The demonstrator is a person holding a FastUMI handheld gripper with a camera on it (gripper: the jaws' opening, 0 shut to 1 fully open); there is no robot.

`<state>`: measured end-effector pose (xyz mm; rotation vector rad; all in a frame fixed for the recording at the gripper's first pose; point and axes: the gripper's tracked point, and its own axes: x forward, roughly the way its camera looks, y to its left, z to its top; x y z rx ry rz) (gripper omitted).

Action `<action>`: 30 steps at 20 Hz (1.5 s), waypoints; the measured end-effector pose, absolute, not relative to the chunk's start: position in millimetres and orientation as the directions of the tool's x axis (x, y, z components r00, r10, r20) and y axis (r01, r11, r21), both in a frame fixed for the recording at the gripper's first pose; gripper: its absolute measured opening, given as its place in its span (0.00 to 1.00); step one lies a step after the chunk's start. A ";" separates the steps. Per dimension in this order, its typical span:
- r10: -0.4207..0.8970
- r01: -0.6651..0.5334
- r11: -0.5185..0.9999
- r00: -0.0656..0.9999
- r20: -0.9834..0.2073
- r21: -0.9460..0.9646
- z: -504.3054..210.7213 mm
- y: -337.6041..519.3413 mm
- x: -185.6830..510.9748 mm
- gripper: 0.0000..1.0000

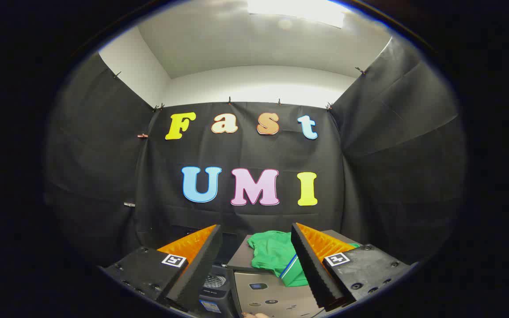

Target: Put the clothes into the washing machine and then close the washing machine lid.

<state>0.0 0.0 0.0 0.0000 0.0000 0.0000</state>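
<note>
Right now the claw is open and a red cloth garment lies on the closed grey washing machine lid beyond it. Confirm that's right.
Not quite: the gripper view shows the cloth garment is green, not red. The claw is open, and the garment lies on the closed grey washing machine lid beyond it.

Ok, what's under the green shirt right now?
The green shirt lies on a grey washer top, beyond the open claw. Whatever the cloth covers is hidden.

The gripper [254,260] is wide open, holding nothing — a green shirt [274,256] lies beyond its fingers on the washing machine [272,296]
</note>
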 end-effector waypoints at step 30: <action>-0.023 0.023 0.999 1.000 -0.015 -0.033 -4.9 -2.7 13.8 0.98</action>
